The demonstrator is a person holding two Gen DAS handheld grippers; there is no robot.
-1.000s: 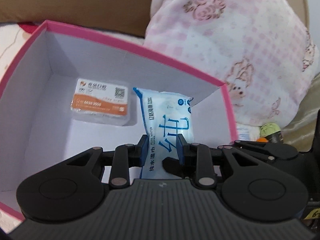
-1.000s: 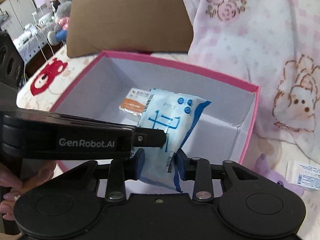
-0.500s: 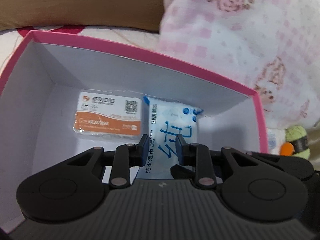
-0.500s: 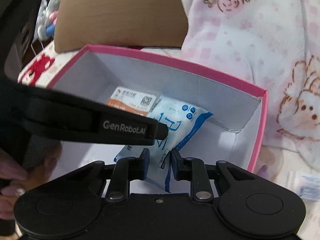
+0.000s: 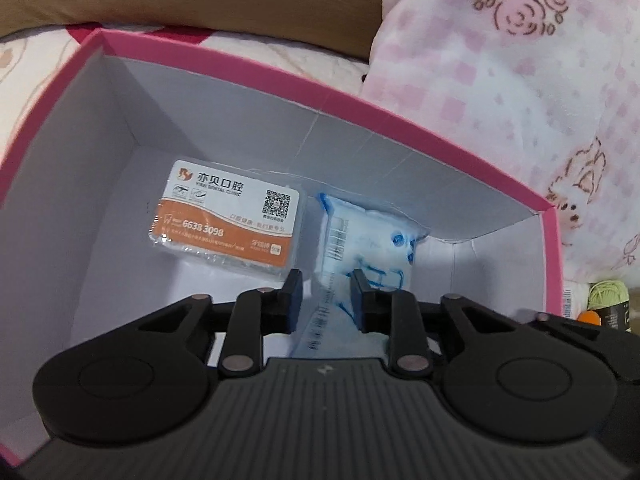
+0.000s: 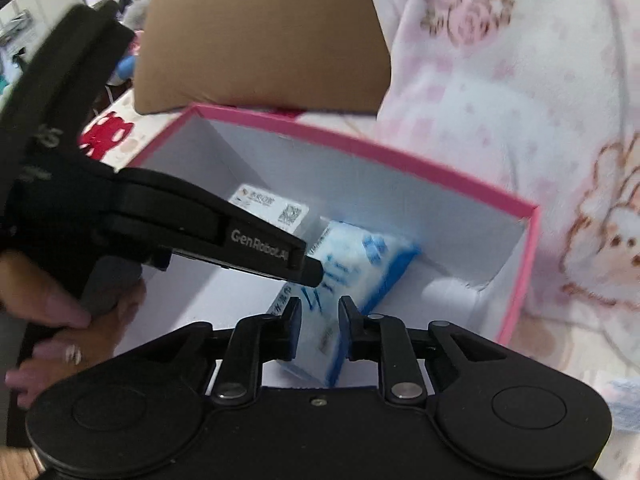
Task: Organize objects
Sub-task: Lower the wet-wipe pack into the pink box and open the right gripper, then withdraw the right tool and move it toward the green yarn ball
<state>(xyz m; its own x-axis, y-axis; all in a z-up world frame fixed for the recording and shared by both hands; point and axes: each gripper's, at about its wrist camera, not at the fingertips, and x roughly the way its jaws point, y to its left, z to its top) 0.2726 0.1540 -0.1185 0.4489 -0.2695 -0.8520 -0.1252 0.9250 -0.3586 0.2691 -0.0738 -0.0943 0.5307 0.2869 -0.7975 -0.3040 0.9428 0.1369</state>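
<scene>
**Wipes pack sitting in the pink box**

Wipes pack (image 5: 360, 264) lies inside the pink box (image 5: 240, 66), just beside an orange-and-white packet (image 5: 228, 220). Left gripper (image 5: 325, 300) and right gripper (image 6: 319, 332) are both clamped on the pack's near end. Pink blanket (image 5: 520, 80) behind.

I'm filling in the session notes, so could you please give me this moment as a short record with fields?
container: pink box, open top, white inside
already in box: orange-and-white card packet, lying flat on the floor
item being placed: blue wet-wipe pack, tilted, beside the card packet
left gripper: shut on the wet-wipe pack
right gripper: shut on the wet-wipe pack
outside box: pink blanket, brown cushion
</scene>
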